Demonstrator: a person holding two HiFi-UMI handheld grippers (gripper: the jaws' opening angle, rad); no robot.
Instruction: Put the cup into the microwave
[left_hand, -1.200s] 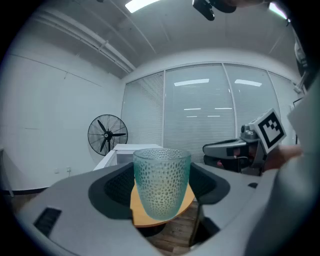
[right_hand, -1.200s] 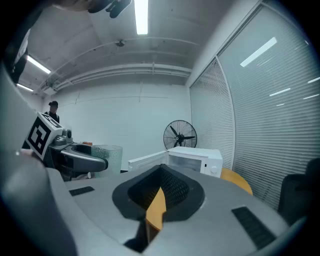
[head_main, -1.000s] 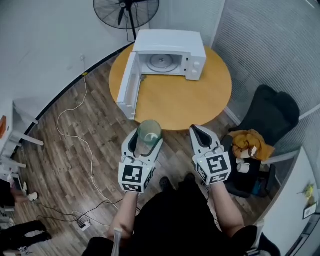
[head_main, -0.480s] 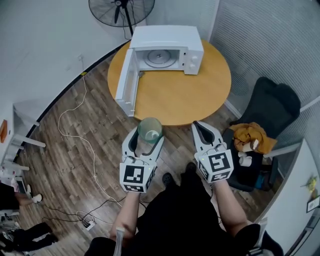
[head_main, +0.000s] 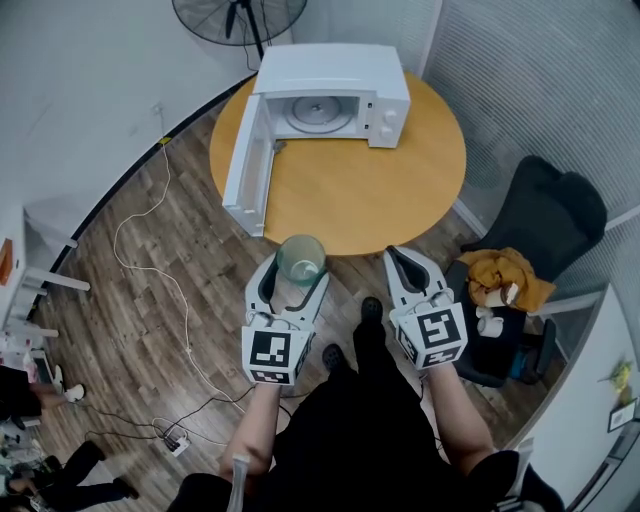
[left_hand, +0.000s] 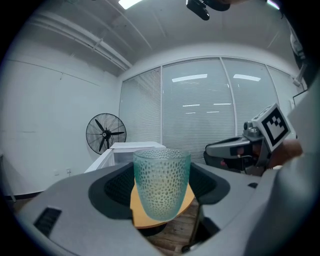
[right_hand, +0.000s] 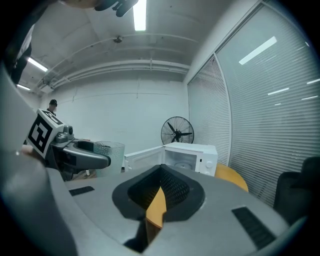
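A dimpled, pale green glass cup (head_main: 300, 260) stands upright between the jaws of my left gripper (head_main: 296, 268), which is shut on it; the cup (left_hand: 161, 182) fills the middle of the left gripper view. It hangs over the floor just short of the round table's near edge. The white microwave (head_main: 333, 93) sits at the far side of the wooden table (head_main: 370, 190), its door (head_main: 246, 172) swung wide open to the left and the turntable bare. My right gripper (head_main: 407, 266) is beside the left one, shut with nothing in it. The microwave (right_hand: 192, 156) shows ahead in the right gripper view.
A standing fan (head_main: 238, 17) is behind the table. A black chair (head_main: 545, 232) with an orange soft toy (head_main: 505, 284) stands at the right. White and black cables (head_main: 150, 270) trail over the wood floor on the left. Blinds line the right wall.
Both grippers and the cup have come slightly closer to the table's near edge. The microwave sits a little nearer in view. The grip on the cup is unchanged.
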